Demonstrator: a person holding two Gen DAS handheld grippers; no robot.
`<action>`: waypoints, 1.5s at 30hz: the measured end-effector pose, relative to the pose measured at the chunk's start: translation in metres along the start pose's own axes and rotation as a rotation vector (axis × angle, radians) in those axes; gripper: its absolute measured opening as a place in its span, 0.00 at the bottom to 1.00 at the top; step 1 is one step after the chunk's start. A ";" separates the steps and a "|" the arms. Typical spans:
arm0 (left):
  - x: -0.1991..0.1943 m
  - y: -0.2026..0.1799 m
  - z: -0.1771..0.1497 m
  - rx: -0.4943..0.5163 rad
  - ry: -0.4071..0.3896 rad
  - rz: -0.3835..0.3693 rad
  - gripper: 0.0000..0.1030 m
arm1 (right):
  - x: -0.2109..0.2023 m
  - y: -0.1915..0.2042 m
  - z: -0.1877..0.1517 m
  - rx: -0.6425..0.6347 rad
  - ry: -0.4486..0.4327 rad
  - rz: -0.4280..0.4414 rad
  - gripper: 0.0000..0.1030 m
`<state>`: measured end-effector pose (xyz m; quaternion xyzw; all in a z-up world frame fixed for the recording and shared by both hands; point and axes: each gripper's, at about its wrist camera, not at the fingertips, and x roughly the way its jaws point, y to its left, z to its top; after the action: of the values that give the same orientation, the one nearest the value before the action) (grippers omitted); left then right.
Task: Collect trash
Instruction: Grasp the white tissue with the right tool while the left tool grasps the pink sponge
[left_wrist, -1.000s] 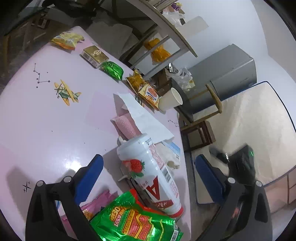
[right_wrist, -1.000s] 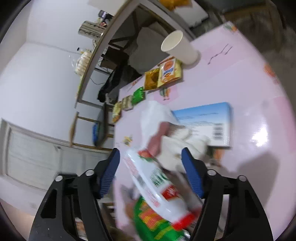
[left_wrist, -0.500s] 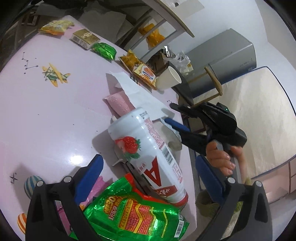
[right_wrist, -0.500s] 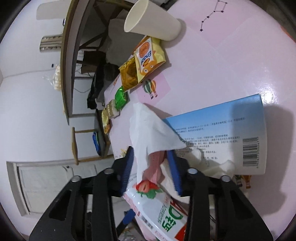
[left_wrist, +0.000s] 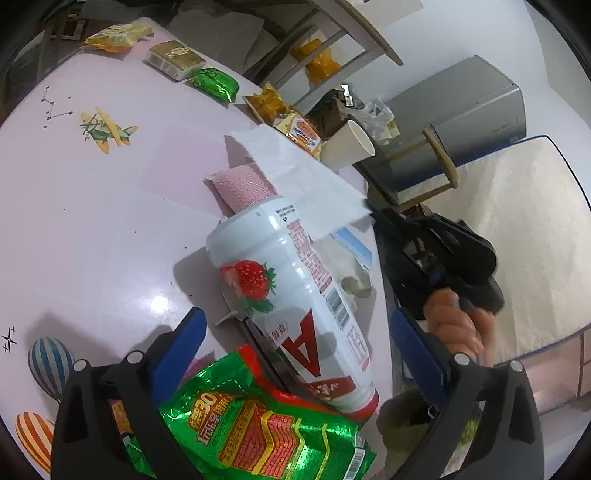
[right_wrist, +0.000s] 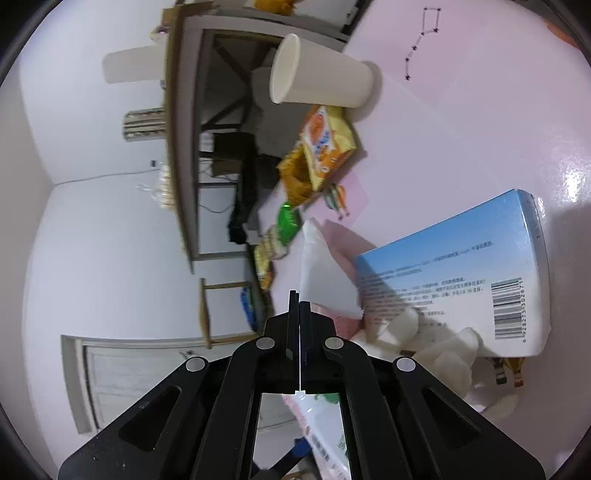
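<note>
right tool (right_wrist: 298, 295): my jaws pinched closed on the white tissue (left_wrist: 295, 173)
left tool (left_wrist: 295, 328): mine, open, strawberry bottle (left_wrist: 291, 302) between its fingers

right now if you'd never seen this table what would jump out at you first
The white strawberry drink bottle lying on the pink table, its red end resting on a shiny green snack bag between the open left gripper fingers. Beside it, the right gripper has shut on the edge of a white tissue, next to a blue box.
</note>
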<state>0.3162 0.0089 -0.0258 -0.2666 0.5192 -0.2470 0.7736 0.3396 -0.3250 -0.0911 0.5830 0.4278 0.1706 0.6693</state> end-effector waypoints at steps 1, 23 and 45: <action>0.001 0.000 0.001 -0.006 -0.002 0.002 0.95 | -0.002 0.001 -0.001 -0.003 -0.002 0.022 0.00; 0.039 -0.103 0.053 0.605 0.040 0.342 0.91 | -0.133 0.033 -0.029 -0.369 -0.248 -0.012 0.00; 0.133 -0.112 0.072 0.690 0.227 0.644 0.22 | -0.151 -0.005 -0.032 -0.351 -0.231 0.013 0.00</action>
<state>0.4167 -0.1505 -0.0173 0.2083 0.5443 -0.1803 0.7924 0.2274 -0.4157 -0.0379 0.4759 0.3083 0.1789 0.8040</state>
